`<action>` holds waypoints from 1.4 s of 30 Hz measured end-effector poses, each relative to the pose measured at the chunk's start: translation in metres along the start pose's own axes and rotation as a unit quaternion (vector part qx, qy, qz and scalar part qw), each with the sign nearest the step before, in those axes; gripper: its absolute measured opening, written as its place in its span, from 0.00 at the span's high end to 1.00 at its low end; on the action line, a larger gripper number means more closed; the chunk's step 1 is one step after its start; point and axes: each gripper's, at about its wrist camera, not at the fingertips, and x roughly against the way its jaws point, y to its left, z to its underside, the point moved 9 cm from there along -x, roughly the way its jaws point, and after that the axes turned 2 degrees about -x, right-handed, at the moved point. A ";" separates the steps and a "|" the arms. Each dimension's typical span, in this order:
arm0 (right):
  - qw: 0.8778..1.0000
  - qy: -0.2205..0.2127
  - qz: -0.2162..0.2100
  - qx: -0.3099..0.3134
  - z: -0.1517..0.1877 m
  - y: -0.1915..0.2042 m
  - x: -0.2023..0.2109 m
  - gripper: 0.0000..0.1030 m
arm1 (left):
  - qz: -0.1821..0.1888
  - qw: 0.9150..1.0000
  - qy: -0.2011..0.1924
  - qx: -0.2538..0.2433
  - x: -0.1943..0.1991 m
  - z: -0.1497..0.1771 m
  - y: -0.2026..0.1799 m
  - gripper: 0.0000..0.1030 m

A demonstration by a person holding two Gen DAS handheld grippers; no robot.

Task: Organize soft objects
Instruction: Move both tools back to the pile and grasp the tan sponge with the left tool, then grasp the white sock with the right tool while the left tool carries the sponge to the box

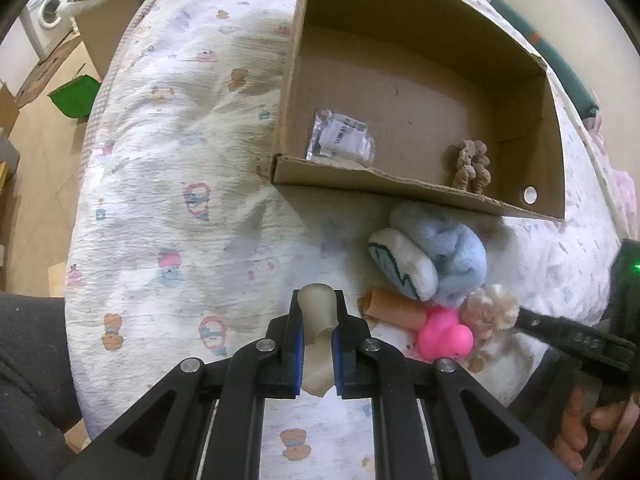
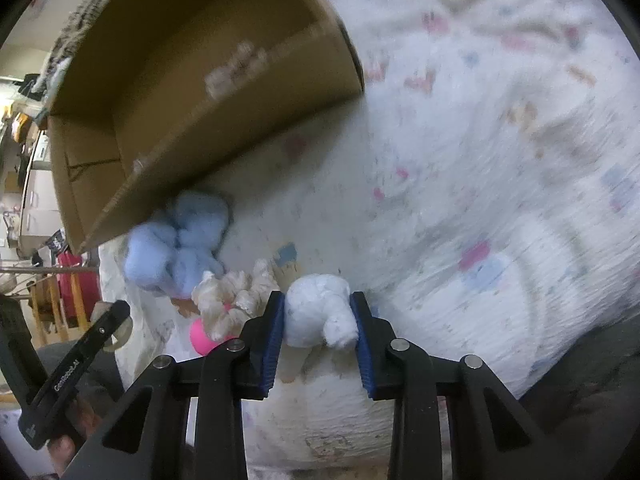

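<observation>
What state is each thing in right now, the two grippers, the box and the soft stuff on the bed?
left gripper: shut on a beige soft piece.
right gripper: shut on a white fluffy toy.
cardboard box: open, holding a foil packet and a brown scrunchie.
blue plush cloth: bunched up against the box's front wall.
pink rubber toy: lying on the bedspread.

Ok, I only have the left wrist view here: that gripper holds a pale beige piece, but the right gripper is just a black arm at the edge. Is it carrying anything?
Observer: Yes. The right gripper is shut on a fluffy white toy, pinched between its blue pads.
Operator: Over the box already?
Observer: No, it is above the printed bedding; the cardboard box lies off to its upper left.
Operator: Anything my view hides behind the pile?
Observer: The light blue plush presses against the box's near corner.
</observation>
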 end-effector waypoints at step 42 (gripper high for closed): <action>0.969 -0.220 -0.100 0.057 -0.042 0.060 0.112 0.68 | -0.007 0.989 -0.143 -0.029 0.090 -0.057 -0.013 0.90</action>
